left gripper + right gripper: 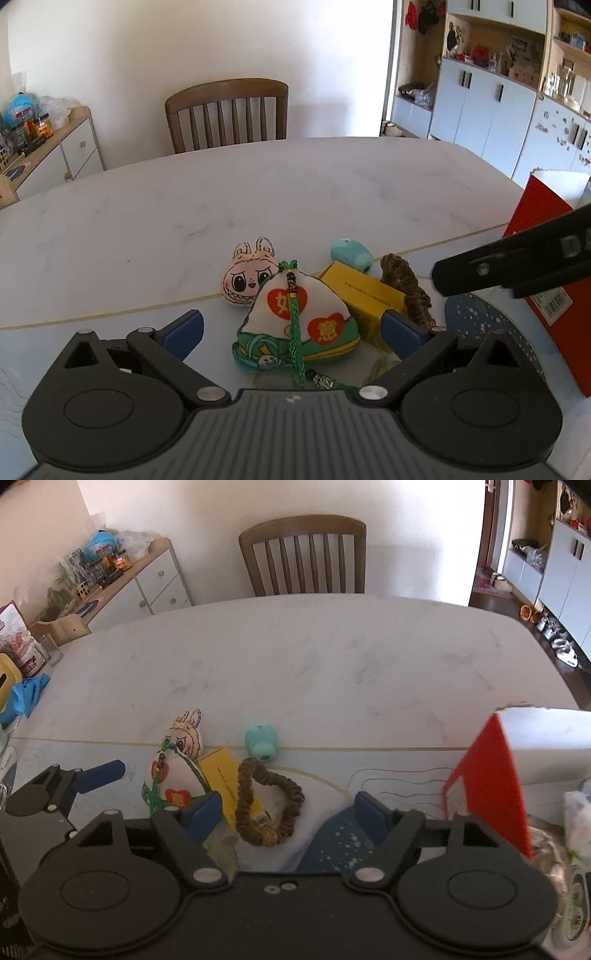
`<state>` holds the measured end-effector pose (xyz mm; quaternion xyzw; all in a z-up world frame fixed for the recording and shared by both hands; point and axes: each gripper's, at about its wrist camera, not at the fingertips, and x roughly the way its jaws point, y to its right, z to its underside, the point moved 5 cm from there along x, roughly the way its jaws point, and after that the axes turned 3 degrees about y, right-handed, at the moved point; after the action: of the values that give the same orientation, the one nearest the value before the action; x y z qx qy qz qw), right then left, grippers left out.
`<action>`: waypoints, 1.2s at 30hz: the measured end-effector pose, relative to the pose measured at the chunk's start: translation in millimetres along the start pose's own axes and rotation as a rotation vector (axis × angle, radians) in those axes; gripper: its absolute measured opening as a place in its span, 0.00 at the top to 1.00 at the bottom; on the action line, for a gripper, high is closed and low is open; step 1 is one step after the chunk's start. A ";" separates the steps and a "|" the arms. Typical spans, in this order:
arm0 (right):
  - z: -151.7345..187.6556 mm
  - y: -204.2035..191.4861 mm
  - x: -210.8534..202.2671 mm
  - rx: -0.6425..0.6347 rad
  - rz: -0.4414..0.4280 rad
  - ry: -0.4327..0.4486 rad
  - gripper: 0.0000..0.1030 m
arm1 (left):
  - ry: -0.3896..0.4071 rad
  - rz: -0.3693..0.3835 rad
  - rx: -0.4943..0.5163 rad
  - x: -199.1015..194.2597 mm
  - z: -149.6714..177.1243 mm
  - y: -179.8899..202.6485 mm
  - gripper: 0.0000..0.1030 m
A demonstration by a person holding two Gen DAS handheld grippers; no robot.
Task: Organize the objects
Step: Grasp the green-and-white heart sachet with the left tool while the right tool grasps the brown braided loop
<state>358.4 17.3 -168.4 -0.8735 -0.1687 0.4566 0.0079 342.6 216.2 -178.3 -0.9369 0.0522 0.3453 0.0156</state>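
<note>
The right tool (288, 808), jaws wide and empty, straddles the brown braided ring (266, 805), nearer than the left tool (291, 328), also open.

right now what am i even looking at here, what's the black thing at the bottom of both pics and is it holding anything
Each picture comes from a camera on a hand-held two-finger gripper, looking forward along its blue-padded fingers. The left gripper stands open around a white and green fabric sachet without pressing it. The right gripper is open over a brown braided ring; nothing is held. On the marble table also lie a bunny-face plush, a yellow box and a small teal object. A red box stands at the right.
</note>
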 end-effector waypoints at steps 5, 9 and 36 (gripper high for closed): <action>-5.5 -7.3 14.3 0.001 -0.015 -0.021 0.33 | 0.006 0.024 -0.030 1.8 3.0 -1.0 0.01; -4.9 -11.8 21.7 -0.001 -0.025 -0.036 0.41 | -0.009 0.042 -0.065 5.5 9.1 -3.3 0.02; -4.3 -6.5 18.1 0.035 -0.052 -0.021 0.93 | -0.031 0.049 -0.094 0.5 8.7 -7.9 0.41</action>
<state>369.5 29.6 -179.2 -0.8638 -0.1833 0.4682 0.0334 338.2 224.6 -185.3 -0.9296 0.0585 0.3622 -0.0362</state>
